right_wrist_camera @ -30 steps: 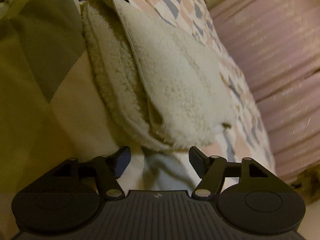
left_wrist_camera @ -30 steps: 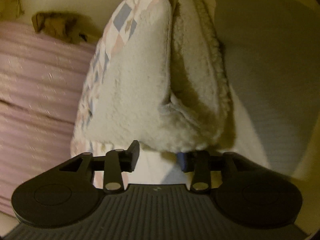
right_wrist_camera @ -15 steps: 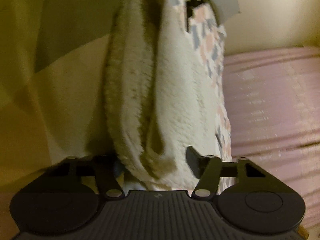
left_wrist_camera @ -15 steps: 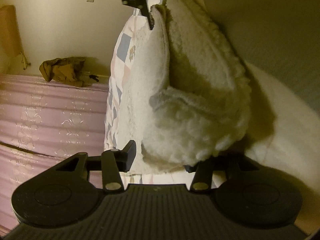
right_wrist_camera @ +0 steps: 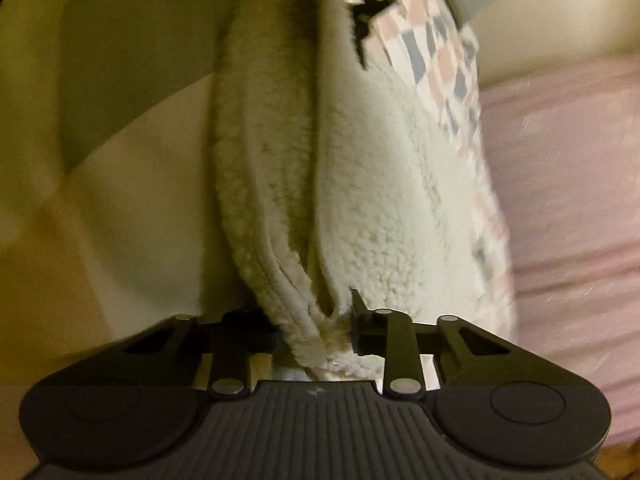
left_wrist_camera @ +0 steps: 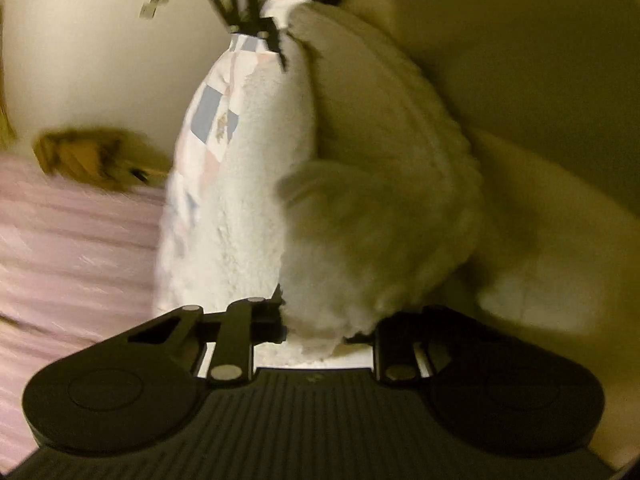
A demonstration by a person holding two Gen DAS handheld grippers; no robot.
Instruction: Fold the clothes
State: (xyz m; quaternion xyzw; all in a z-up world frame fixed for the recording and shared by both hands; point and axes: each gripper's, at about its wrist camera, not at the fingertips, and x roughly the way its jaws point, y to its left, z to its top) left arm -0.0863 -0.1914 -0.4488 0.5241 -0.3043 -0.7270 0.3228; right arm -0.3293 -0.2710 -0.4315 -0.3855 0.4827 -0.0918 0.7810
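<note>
A garment with cream fleece lining (left_wrist_camera: 256, 200) and a pastel patchwork outer side (left_wrist_camera: 208, 120) hangs stretched between my two grippers, lifted off the bed. My left gripper (left_wrist_camera: 320, 324) is shut on one fleece edge. My right gripper (right_wrist_camera: 316, 332) is shut on the other edge (right_wrist_camera: 320, 344), where the hem folds bunch between the fingers. Each view shows the other gripper at the far top end of the garment: the right one (left_wrist_camera: 260, 20) and the left one (right_wrist_camera: 364, 20). The fleece (right_wrist_camera: 360, 180) hangs folded lengthwise with the lining showing.
A pink striped bed cover (left_wrist_camera: 72, 248) lies left in the left wrist view and right in the right wrist view (right_wrist_camera: 560, 180). A brown crumpled cloth (left_wrist_camera: 88, 152) lies at the bed's far edge by the wall. A cream and grey bedsheet (right_wrist_camera: 120, 160) lies beyond the garment.
Both grippers have closed on the garment's edges and lifted it off the bed, so it now hangs stretched between them instead of lying folded.
</note>
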